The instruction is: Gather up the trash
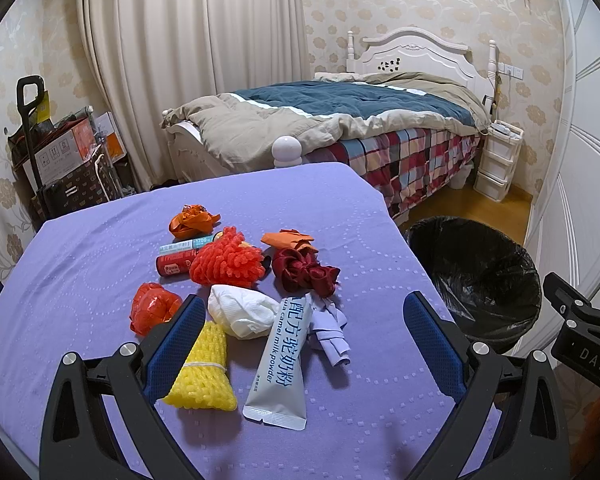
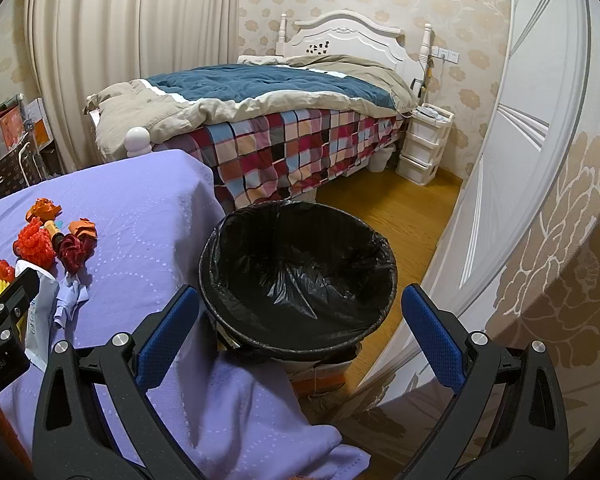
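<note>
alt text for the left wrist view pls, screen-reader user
The open left gripper hovers over a pile of trash on a purple-covered table: a yellow foam net, a milk powder sachet and crumpled wrappers. A black-lined bin stands to the right, a bed behind.

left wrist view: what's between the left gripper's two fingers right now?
Left gripper is open, holding nothing. In the left wrist view the gap frames the milk powder sachet, white tissue and crumpled purple scrap. Yellow foam net sits by the left finger.
</note>
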Demonstrator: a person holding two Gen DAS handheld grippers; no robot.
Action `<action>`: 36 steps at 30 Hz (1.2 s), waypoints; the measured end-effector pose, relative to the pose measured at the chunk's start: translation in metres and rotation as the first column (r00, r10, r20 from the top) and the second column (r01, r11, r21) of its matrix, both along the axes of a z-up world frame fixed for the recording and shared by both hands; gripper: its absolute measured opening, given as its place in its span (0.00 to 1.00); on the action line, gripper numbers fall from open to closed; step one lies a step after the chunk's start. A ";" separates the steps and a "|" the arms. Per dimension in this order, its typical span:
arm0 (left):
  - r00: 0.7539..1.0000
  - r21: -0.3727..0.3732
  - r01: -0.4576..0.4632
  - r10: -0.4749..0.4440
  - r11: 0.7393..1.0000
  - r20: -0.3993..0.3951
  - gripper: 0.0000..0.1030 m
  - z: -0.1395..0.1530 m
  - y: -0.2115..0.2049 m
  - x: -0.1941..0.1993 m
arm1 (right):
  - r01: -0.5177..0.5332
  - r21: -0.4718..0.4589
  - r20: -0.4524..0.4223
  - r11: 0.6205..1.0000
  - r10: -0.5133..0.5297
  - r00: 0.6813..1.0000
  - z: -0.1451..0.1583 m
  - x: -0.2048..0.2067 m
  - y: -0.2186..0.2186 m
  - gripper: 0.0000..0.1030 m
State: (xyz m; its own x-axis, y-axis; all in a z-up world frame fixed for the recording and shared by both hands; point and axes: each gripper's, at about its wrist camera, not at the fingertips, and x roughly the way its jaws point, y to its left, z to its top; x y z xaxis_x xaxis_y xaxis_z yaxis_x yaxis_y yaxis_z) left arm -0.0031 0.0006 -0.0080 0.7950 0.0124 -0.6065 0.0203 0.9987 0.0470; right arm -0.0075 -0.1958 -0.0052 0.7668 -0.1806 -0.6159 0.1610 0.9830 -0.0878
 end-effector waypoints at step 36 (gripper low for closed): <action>0.994 0.016 -0.092 0.092 0.996 -0.066 0.93 -0.015 0.085 -0.007 | -0.081 0.013 -0.045 0.997 0.082 0.996 -0.012 0.004 0.035 0.81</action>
